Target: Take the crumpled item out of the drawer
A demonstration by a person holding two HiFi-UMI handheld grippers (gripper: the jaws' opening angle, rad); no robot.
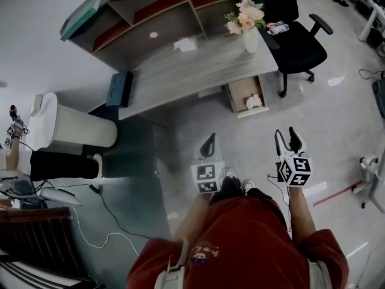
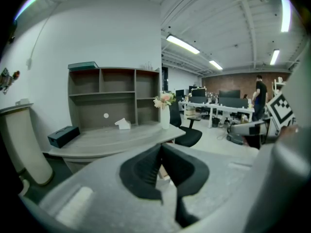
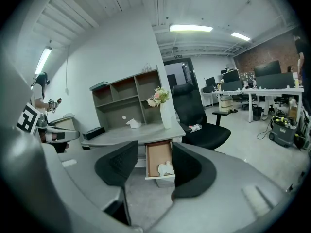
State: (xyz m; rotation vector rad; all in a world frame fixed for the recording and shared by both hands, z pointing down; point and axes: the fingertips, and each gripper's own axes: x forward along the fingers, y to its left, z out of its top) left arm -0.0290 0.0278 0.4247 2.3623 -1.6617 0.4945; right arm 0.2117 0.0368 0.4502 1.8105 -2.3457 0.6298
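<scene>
A crumpled white item (image 1: 254, 103) lies at the front of an open wooden drawer (image 1: 242, 90) under the right end of the grey desk (image 1: 198, 65). Both grippers hang over the floor well short of the desk. My right gripper (image 1: 288, 141) is open and empty. Between its jaws, the right gripper view shows the drawer (image 3: 158, 157) and the crumpled item (image 3: 166, 168) at a distance. My left gripper (image 1: 209, 144) is shut on nothing, its pads (image 2: 146, 169) meeting at the tips, and it points at the desk (image 2: 112, 141).
On the desk stand a vase of flowers (image 1: 248, 24), a black box (image 1: 120, 88) and a white tissue (image 1: 185, 44). A black office chair (image 1: 296, 36) stands right of the drawer. A white bin (image 1: 69, 125) and another person's legs (image 1: 60, 164) are at the left.
</scene>
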